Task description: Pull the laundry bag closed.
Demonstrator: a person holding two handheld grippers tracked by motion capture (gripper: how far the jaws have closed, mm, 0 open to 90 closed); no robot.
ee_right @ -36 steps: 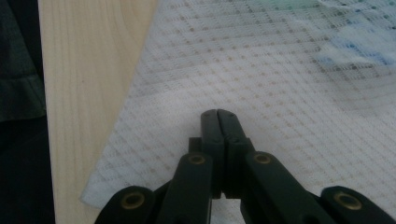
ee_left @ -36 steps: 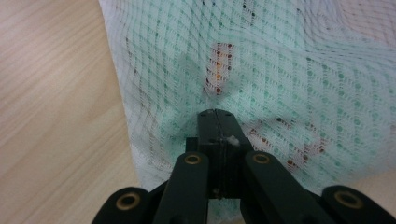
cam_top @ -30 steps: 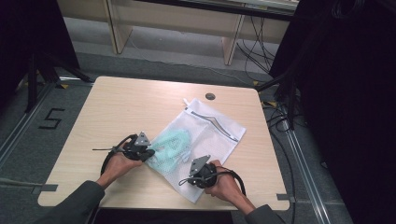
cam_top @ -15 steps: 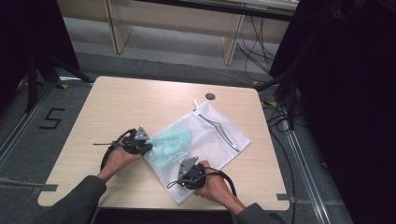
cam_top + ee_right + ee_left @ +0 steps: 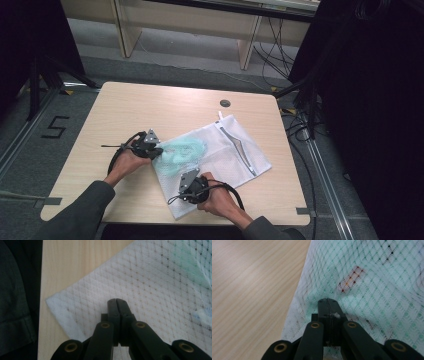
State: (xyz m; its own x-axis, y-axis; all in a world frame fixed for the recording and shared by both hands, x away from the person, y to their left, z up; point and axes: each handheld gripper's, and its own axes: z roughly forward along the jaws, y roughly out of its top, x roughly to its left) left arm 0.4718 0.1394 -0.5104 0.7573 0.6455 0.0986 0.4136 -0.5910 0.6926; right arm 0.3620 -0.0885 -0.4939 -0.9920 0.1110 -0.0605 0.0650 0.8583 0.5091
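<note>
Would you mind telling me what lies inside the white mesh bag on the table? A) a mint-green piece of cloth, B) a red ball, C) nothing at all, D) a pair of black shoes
A: through the netting of the white mesh bag, a mint-green piece of cloth shows at the end near the left gripper, and the left gripper view shows the same green behind the mesh.

The high view looked forward and down over the light wooden table (image 5: 150, 107). Both gripper views sat close over the white mesh laundry bag (image 5: 235, 150), sharing it with the high view.
</note>
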